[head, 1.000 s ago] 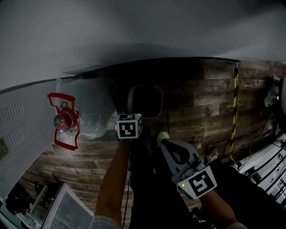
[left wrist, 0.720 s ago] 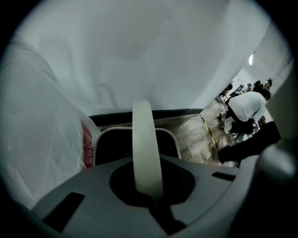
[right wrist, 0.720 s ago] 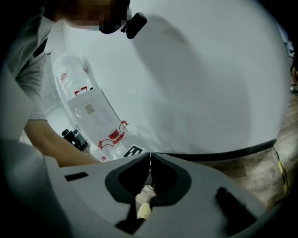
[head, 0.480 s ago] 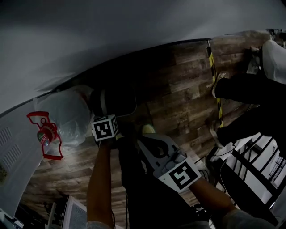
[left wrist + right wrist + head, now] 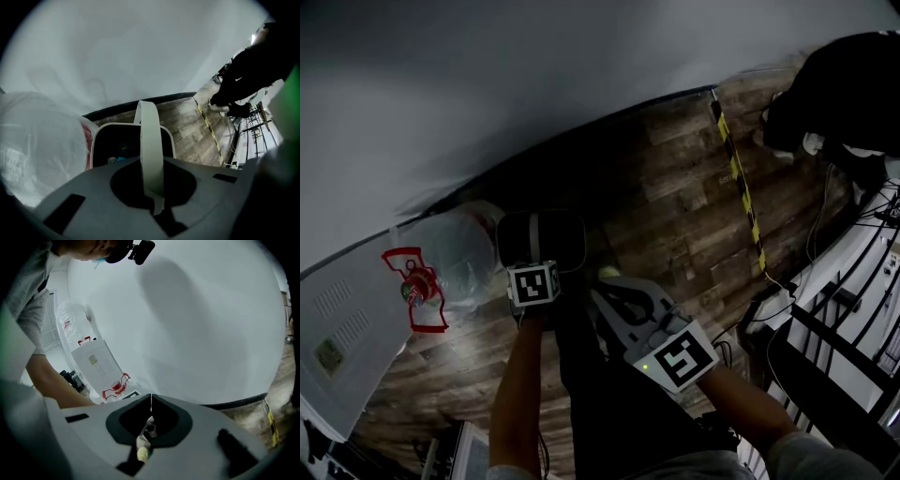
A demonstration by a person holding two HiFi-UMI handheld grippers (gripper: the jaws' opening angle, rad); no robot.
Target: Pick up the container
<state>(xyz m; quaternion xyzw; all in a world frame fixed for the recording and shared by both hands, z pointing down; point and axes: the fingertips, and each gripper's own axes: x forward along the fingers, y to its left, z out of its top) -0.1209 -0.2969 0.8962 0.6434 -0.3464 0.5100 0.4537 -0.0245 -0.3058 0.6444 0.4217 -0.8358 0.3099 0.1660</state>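
The container (image 5: pixel 578 240) is a dark bin with a white rim and a white strap handle, seen from above over the wood floor near the wall. My left gripper (image 5: pixel 540 260) is right over it. In the left gripper view the handle (image 5: pixel 151 140) runs up between the jaws of the left gripper (image 5: pixel 153 165), which is shut on it, and the bin's rim (image 5: pixel 95 141) hangs beyond. My right gripper (image 5: pixel 606 287) is beside the bin to the right. Seen from its own camera, the right gripper (image 5: pixel 151 401) is shut, with a small pale scrap in its hollow.
A clear plastic bag (image 5: pixel 461 255) lies left of the bin, next to a red frame with a bottle (image 5: pixel 414 289) and a white panel (image 5: pixel 342 328). Yellow-black tape (image 5: pixel 739 187) crosses the floor. A person in dark clothes (image 5: pixel 844 84) stands at the upper right above metal racks (image 5: pixel 853 347).
The head view has swung, so the floor tape and a dark-clothed person now show at upper right. The bin sits closer under the left gripper's cube. Both grippers stay side by side.
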